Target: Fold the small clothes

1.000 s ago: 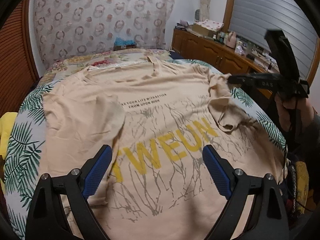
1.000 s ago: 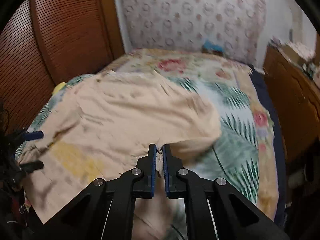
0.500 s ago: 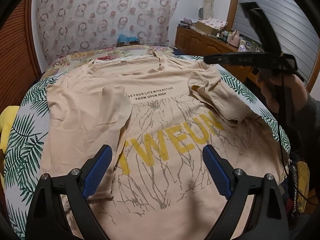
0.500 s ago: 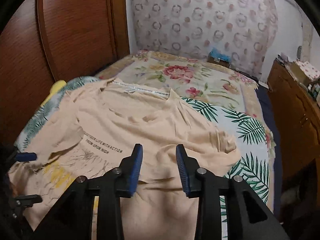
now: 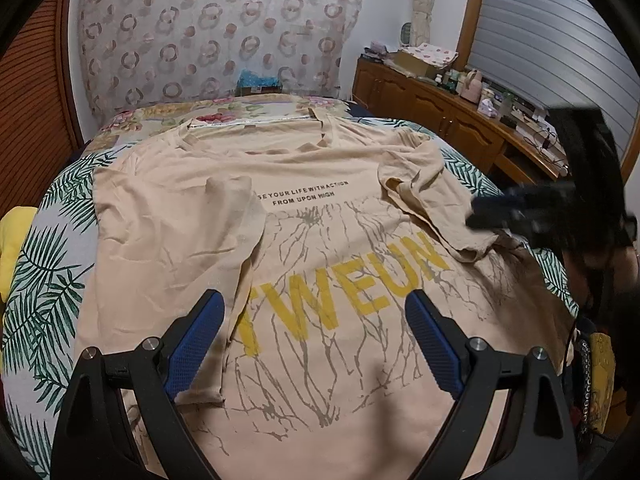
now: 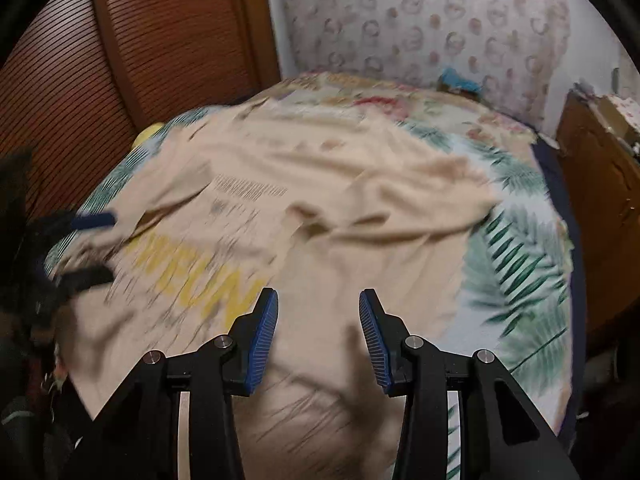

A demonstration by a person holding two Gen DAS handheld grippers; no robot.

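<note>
Released a moment ago, the sleeve [image 5: 432, 196] is now lying folded inward across the beige T-shirt [image 5: 320, 280], which is lying flat on the leaf-print bed [image 5: 48, 272]. The right gripper [image 6: 318, 334] is hanging above the shirt's side, its jaws having just been opening to a middling gap with nothing between them. The left gripper [image 5: 312, 344] is hovering over the hem, jaws standing wide and empty, yellow lettering showing ahead between them.
</note>
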